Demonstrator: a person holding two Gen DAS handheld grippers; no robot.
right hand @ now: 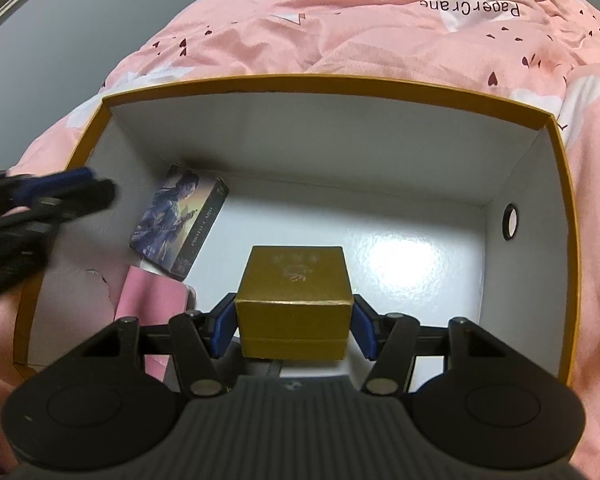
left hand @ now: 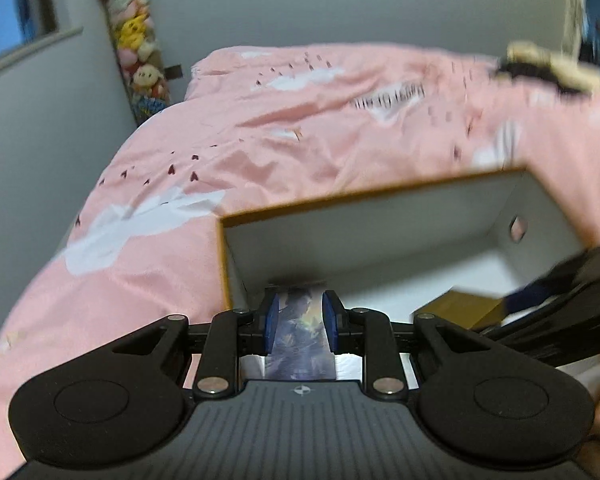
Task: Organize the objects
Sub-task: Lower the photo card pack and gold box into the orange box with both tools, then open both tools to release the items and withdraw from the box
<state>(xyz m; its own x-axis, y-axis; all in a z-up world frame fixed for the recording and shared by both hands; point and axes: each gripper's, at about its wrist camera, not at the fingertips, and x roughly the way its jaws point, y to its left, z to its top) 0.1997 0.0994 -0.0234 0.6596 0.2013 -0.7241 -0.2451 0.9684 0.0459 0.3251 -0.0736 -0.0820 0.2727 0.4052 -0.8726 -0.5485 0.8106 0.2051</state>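
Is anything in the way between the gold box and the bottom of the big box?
Nothing visible. The right gripper holds the gold box over bare white floor of the big box; the card pack lies off left.

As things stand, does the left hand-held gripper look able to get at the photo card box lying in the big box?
Probably yes. The left hand-held gripper sits above the photo card box with its fingers apart either side. The big orange box is open-topped, and the gold box in the right hand-held gripper sits apart.
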